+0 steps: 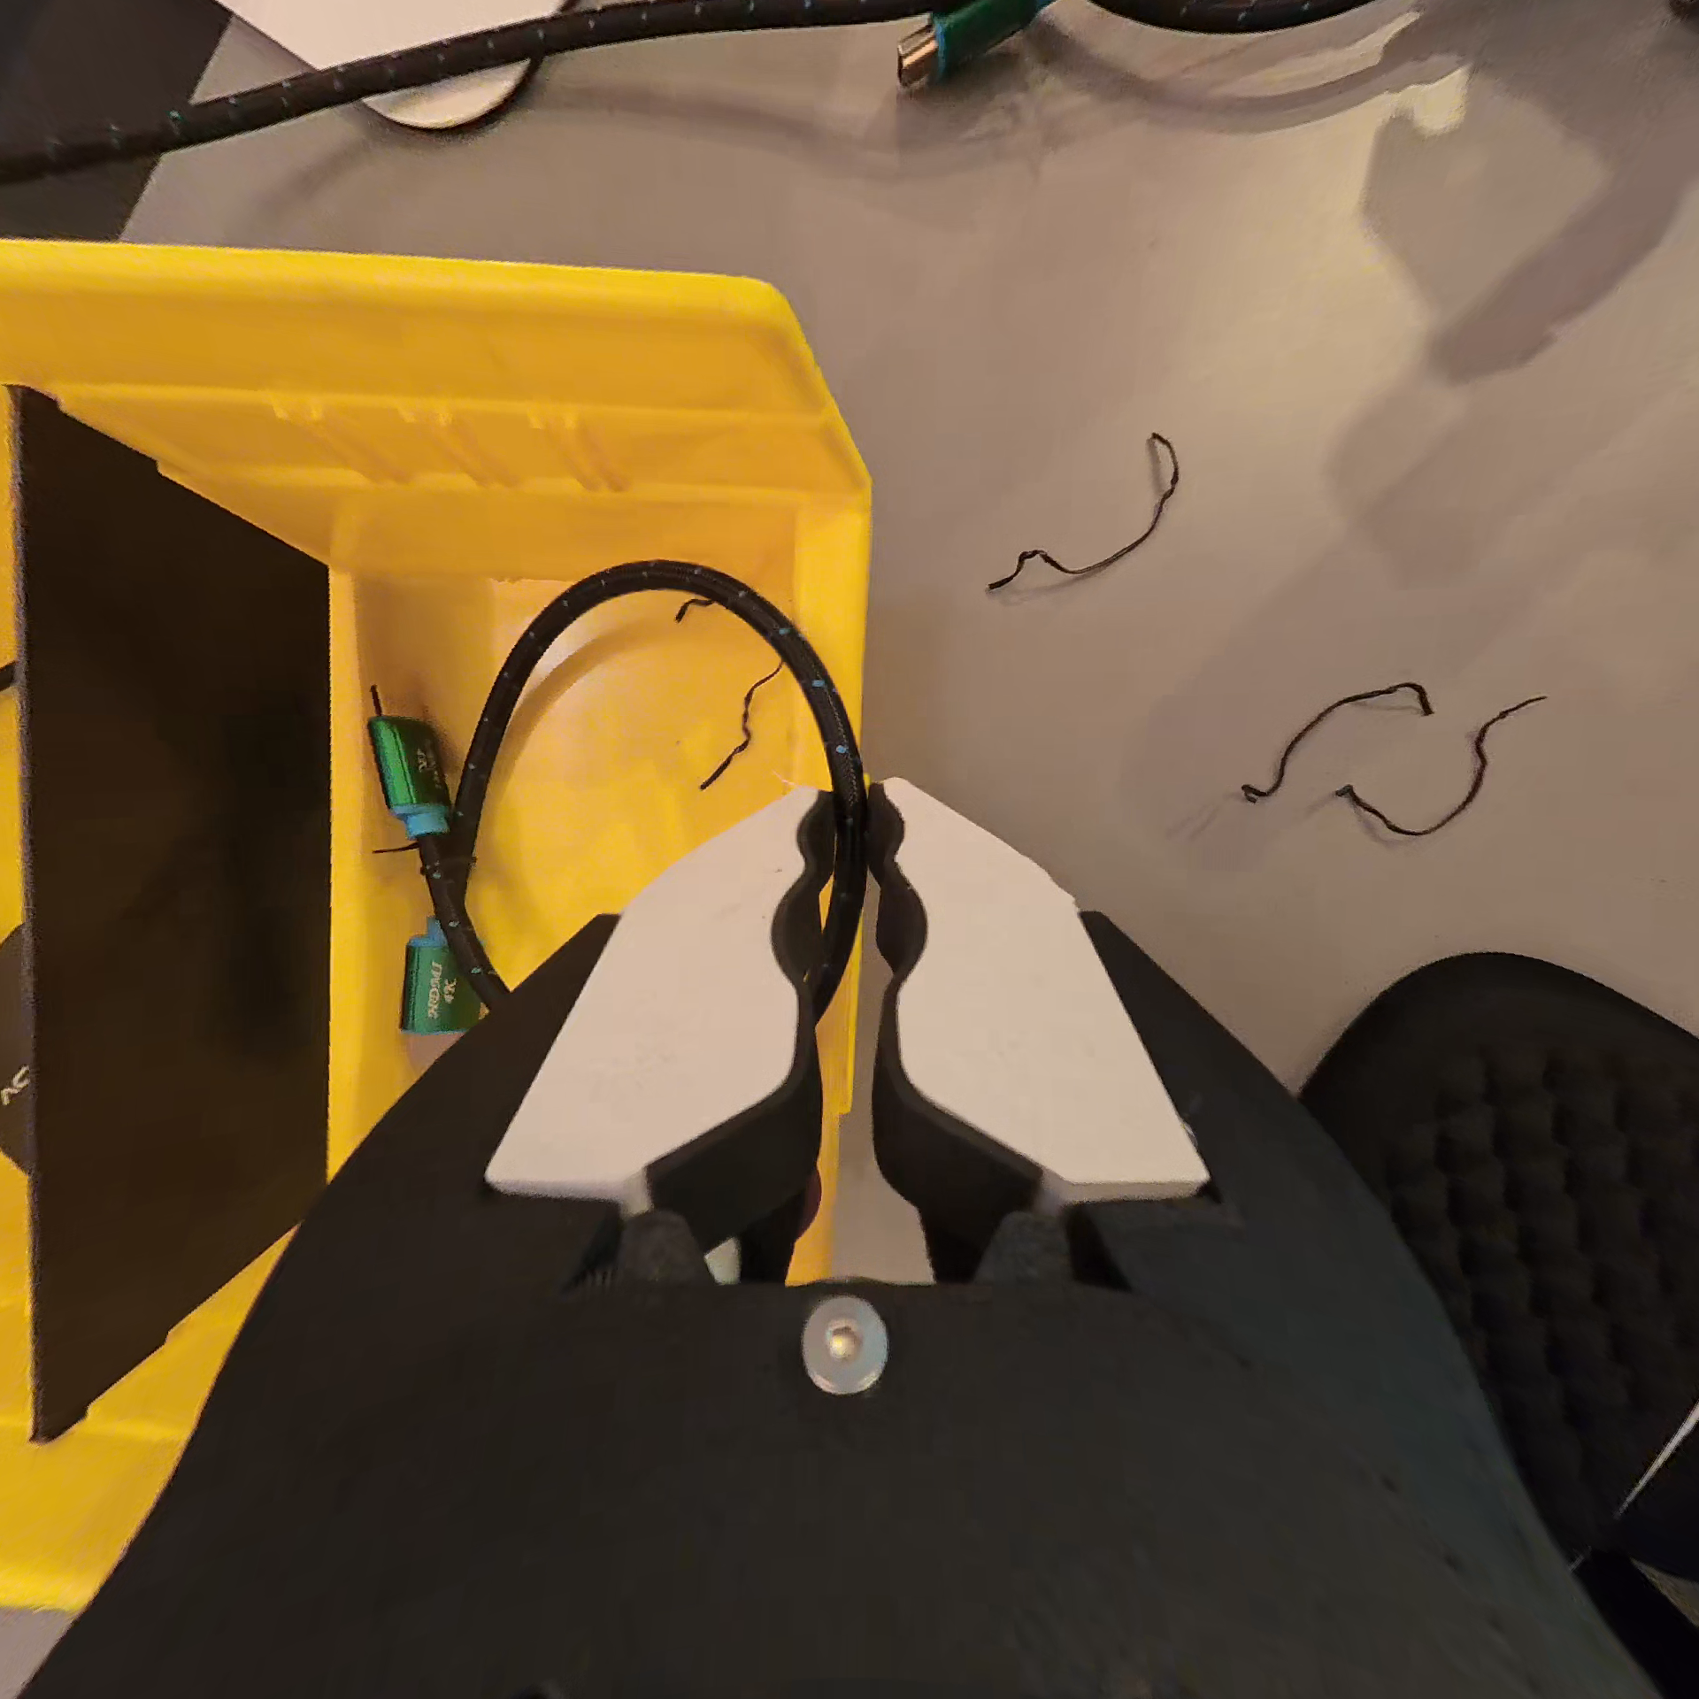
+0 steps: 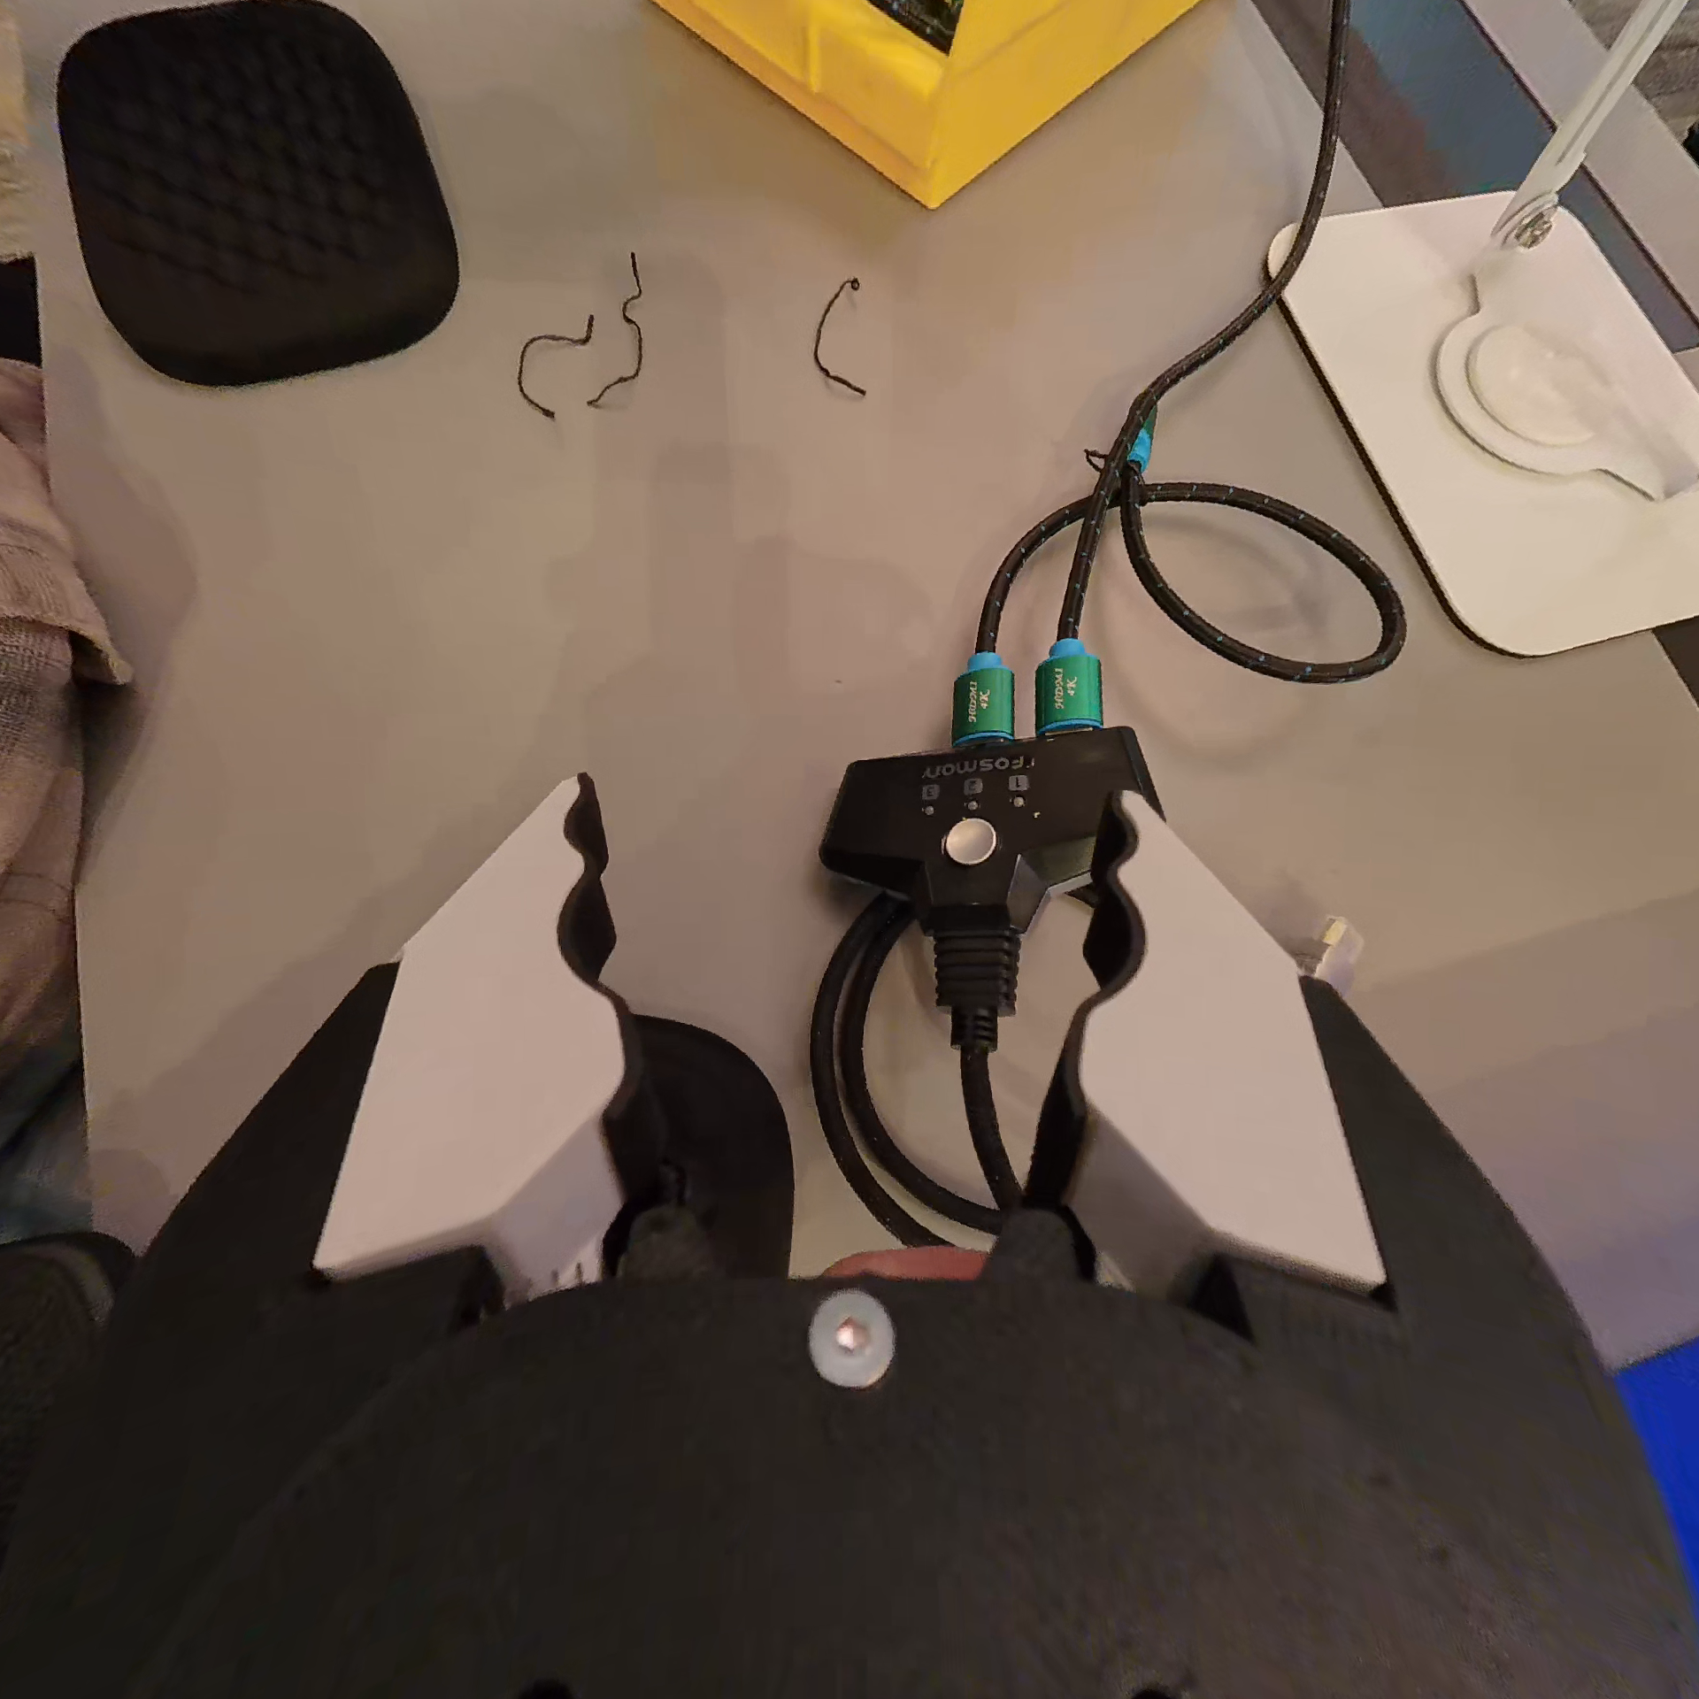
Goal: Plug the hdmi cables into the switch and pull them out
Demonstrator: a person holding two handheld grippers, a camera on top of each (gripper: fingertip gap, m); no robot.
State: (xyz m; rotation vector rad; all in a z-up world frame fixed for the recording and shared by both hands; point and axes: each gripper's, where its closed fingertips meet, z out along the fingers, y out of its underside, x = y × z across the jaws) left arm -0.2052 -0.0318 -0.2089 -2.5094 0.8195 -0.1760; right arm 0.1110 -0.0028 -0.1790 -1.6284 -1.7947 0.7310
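Observation:
In the left wrist view my left gripper (image 1: 850, 800) is shut on a black braided HDMI cable (image 1: 644, 588). The cable loops over a yellow bin (image 1: 588, 368). Its two green plugs (image 1: 409, 768) hang inside the bin. In the right wrist view the black HDMI switch (image 2: 974, 809) lies on the grey table, with two green plugs (image 2: 982, 706) seated side by side in its far edge. Their braided cables (image 2: 1287, 588) loop away to the right. My right gripper (image 2: 850, 809) is open and empty. Its right finger (image 2: 1195, 919) covers the switch's right end.
A black textured pad (image 2: 248, 184) lies far left, and also shows in the left wrist view (image 1: 1508, 1149). Loose black threads (image 2: 588, 349) lie on the table. A white lamp base (image 2: 1508, 368) stands at the right. A loose green plug (image 1: 956, 37) and cable lie at the far edge. Spacing between my two grippers at the tips: around 35 cm. Measured from the fingertips, the black HDMI switch (image 2: 974, 809) is 5 cm or so from the right gripper and 30 cm from the left.

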